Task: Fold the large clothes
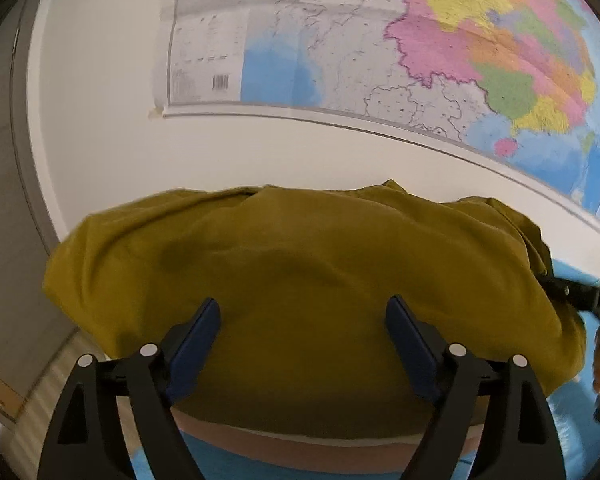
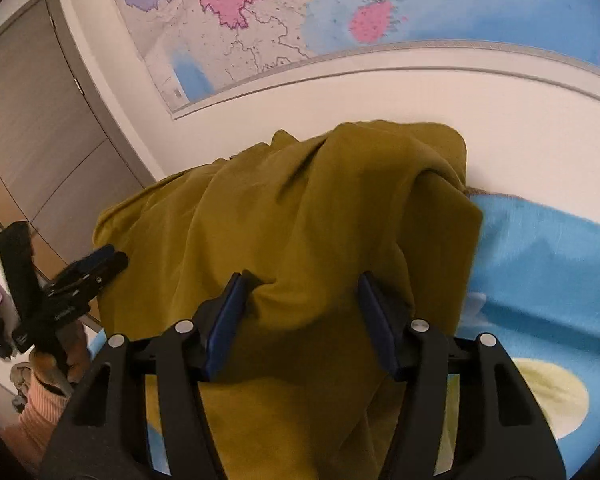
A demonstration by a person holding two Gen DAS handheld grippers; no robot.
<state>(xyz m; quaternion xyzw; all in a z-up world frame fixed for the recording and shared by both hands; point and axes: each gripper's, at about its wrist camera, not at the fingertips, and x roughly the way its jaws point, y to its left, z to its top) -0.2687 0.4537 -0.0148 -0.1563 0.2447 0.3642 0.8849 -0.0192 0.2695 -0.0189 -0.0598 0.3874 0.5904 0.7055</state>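
A large mustard-yellow garment (image 1: 300,280) lies in a rumpled heap on a blue bedspread (image 2: 548,264) against the wall. My left gripper (image 1: 302,312) is open just above the garment's near side, with cloth showing between its blue pads. My right gripper (image 2: 300,284) is open over a raised fold of the same garment (image 2: 320,208), its pads on either side of the fold without pinching it. The right gripper also shows at the right edge of the left wrist view (image 1: 584,300). The left gripper shows at the left of the right wrist view (image 2: 88,276).
A coloured wall map (image 1: 380,40) hangs on the white wall behind the bed. A grey door (image 2: 36,132) stands to the left. The bedspread has a pale yellow circle (image 2: 552,396) at the right.
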